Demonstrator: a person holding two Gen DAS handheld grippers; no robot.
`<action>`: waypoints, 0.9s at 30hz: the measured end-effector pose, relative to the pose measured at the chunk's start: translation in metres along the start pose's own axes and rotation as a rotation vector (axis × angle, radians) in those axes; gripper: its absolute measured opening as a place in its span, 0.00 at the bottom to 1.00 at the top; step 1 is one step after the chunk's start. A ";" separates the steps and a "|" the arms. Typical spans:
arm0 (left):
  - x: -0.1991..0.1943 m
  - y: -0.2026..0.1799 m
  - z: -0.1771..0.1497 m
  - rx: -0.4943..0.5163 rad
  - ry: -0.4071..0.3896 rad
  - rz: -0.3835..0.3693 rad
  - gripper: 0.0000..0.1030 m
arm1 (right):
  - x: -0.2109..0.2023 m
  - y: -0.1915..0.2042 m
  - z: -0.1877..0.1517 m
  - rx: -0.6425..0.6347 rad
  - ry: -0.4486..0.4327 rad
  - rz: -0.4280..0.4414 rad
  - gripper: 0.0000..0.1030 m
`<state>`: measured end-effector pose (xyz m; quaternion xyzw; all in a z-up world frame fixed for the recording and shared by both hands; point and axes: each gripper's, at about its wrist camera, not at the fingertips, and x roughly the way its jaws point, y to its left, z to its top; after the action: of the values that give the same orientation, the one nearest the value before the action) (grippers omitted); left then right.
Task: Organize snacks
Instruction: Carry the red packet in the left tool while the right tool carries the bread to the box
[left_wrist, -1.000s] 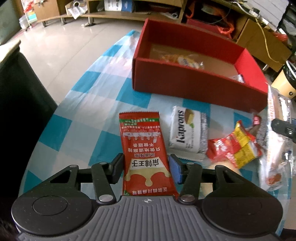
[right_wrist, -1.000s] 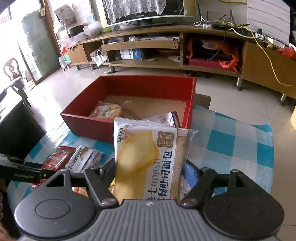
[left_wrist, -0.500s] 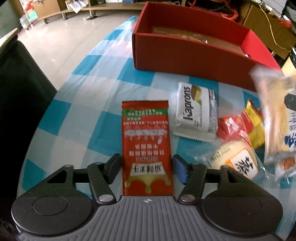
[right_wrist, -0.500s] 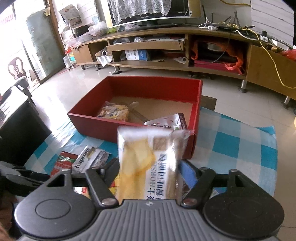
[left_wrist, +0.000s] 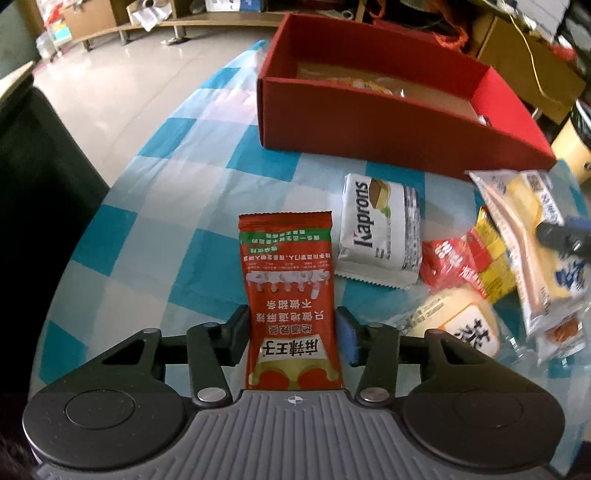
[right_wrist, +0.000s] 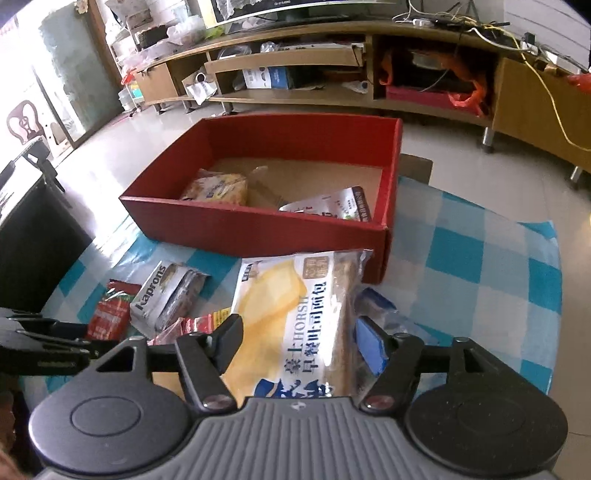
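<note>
We see the blue-checked table (left_wrist: 155, 206) carrying the red box (right_wrist: 258, 225) at its far side, with a yellow packet (right_wrist: 216, 188) and a white pouch (right_wrist: 332, 206) already inside. Our right gripper (right_wrist: 295, 343) is clamped on the toast bread bag (right_wrist: 291, 317), held short of the box's near wall. Our left gripper (left_wrist: 291, 336) pinches the red sachet (left_wrist: 290, 280) above the cloth. The Kaprons wafer pack (left_wrist: 376, 236) lies just beside it.
</note>
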<state>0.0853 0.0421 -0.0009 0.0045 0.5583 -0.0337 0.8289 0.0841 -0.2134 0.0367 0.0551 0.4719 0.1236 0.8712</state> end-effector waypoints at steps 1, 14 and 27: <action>-0.001 0.001 0.001 -0.009 -0.001 -0.007 0.55 | 0.002 0.002 0.000 -0.006 0.003 -0.002 0.71; -0.011 0.000 0.007 -0.015 -0.019 -0.069 0.55 | 0.019 0.021 -0.003 -0.129 0.013 -0.087 0.70; -0.033 -0.008 0.013 -0.020 -0.076 -0.162 0.55 | -0.016 -0.005 0.006 0.046 -0.072 0.054 0.67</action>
<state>0.0844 0.0354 0.0345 -0.0504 0.5255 -0.0953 0.8439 0.0817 -0.2228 0.0523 0.0924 0.4412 0.1342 0.8825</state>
